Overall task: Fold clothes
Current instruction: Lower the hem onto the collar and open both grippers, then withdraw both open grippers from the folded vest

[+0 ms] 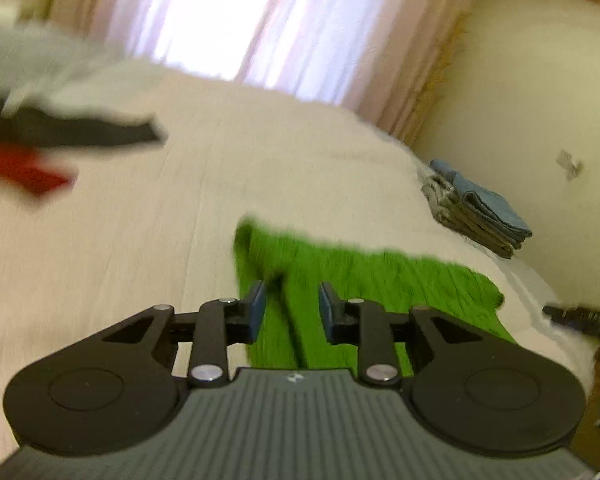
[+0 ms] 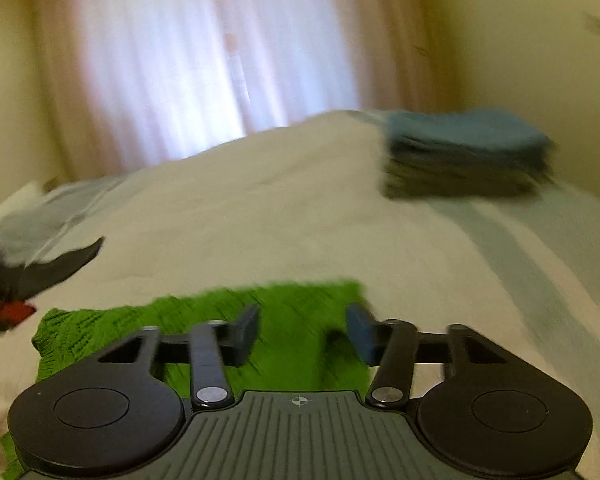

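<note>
A bright green knitted garment (image 1: 364, 280) lies flat on the cream bedspread (image 1: 200, 208). In the left wrist view my left gripper (image 1: 292, 308) hovers open over the garment's left part, nothing between its blue pads. The right wrist view shows the same green garment (image 2: 204, 320) under my right gripper (image 2: 304, 332), which is open above the cloth's right edge with its jaws wide apart. Both views are motion-blurred. The other gripper's dark tip (image 1: 572, 316) shows at the right edge of the left wrist view.
A stack of folded clothes with a blue piece on top (image 1: 476, 208) (image 2: 464, 152) sits at the bed's far right by the wall. A heap of white, black and red clothes (image 1: 40, 112) (image 2: 16, 264) lies at the left. Curtains (image 1: 236, 12) hang behind the bed.
</note>
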`<state>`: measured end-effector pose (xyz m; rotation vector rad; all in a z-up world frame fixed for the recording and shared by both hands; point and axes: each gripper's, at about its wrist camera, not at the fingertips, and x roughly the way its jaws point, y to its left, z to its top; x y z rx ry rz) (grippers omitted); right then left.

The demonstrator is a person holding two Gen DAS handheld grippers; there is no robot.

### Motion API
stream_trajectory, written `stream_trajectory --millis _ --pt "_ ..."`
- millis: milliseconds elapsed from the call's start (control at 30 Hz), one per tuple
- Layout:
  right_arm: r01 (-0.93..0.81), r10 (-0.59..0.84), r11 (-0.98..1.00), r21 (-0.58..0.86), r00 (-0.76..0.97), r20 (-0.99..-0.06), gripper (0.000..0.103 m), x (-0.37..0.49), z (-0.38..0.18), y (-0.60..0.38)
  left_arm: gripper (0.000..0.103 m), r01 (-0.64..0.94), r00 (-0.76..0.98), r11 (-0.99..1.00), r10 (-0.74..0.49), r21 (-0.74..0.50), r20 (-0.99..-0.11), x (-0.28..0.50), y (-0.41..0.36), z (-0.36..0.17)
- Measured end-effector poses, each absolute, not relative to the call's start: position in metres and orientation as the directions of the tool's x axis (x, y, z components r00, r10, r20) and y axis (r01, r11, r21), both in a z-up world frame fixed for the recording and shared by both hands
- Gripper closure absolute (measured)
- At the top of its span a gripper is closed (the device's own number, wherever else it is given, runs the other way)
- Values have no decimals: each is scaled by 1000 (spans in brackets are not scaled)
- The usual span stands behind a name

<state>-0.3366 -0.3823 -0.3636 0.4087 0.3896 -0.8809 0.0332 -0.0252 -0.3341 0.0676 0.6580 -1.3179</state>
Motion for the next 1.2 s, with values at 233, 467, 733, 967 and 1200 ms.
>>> stream_trajectory --millis 233,467,733,967,1200 --pt "783 -625 622 -11 488 -609 54 -277 -434 -452 84 953 117 249 -830 -174 -545 55 -118 -358" --pt "804 -602 592 49 482 -636 54 -302 -445 -458 92 970 101 210 -809 -123 -579 68 -136 -416" --pt "824 -636 554 122 513 -576 54 -356 -381 -348 92 943 99 254 -830 -213 -549 47 -98 -370" --pt "832 -588 541 121 477 -653 54 -371 -408 -268 92 923 -63 156 -840 -351 -538 -25 -22 -364" --pt "870 -607 478 119 425 -672 53 -377 -416 -249 91 948 52 234 -784 -217 -619 -73 3 -403"
